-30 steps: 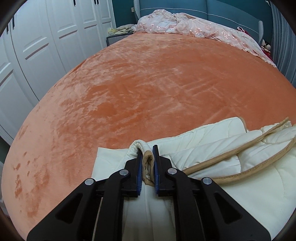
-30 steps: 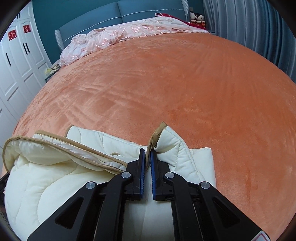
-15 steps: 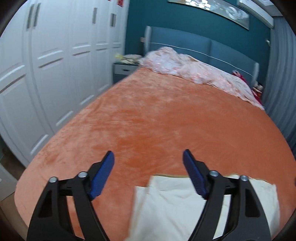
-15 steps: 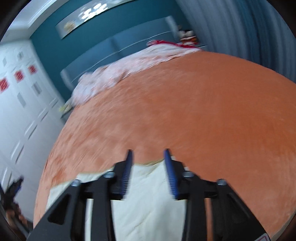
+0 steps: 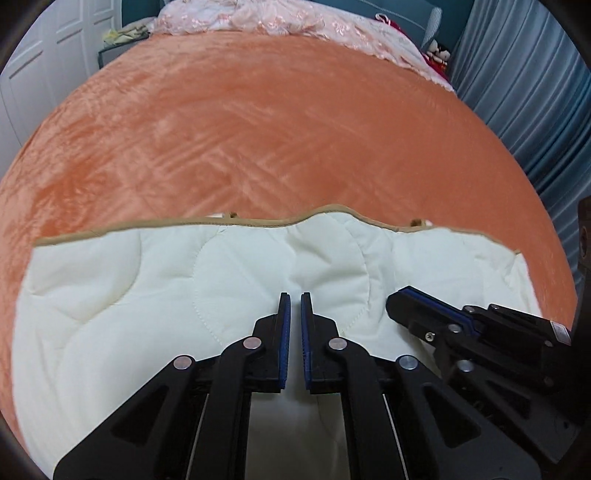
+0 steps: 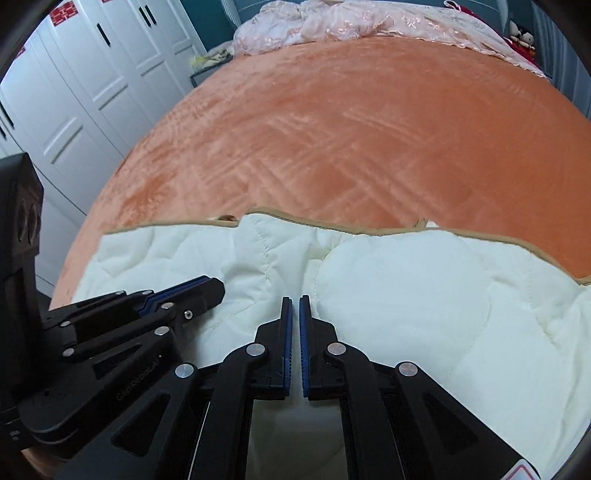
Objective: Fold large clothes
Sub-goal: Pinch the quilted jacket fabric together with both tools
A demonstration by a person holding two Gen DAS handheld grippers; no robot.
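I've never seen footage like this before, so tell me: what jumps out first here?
A cream quilted garment with tan trim lies folded across the near end of a big orange bedspread. Two black grippers hover over it side by side, left gripper and right gripper, both shut and empty. Far off, pink bedding is heaped by the headboard.

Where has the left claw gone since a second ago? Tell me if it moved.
Yes. The left claw, just closed and empty, now sits inside the cream quilt's tan edge, no longer gripping it.
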